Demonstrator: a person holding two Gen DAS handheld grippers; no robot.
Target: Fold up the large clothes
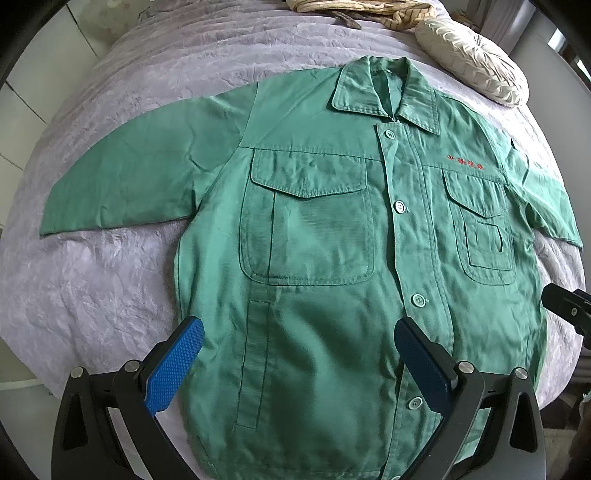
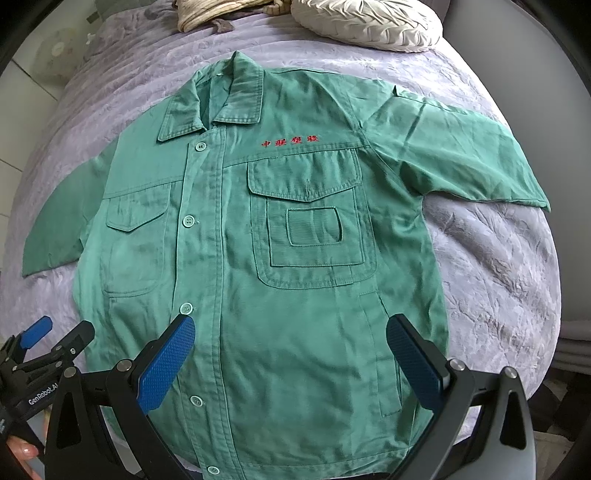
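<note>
One green jacket (image 1: 314, 258) lies ahead of the fingers, with two sleeves, two flapped chest pockets and one collar (image 1: 384, 92). Five buttons run down its placket in the right wrist view, the lowest pair between the fingers. Beyond the collar: one cream pillow (image 1: 472, 70) and one striped bundle (image 1: 369, 11). Two grippers, two blue pads (image 2: 166, 365) each.

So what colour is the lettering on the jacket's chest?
Red lettering on the green jacket, clearest in the right wrist view.

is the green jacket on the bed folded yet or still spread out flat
Spread out, not yet folded. The green jacket lies front up and buttoned on the bed cover, both sleeves stretched out sideways, collar flat.
</note>
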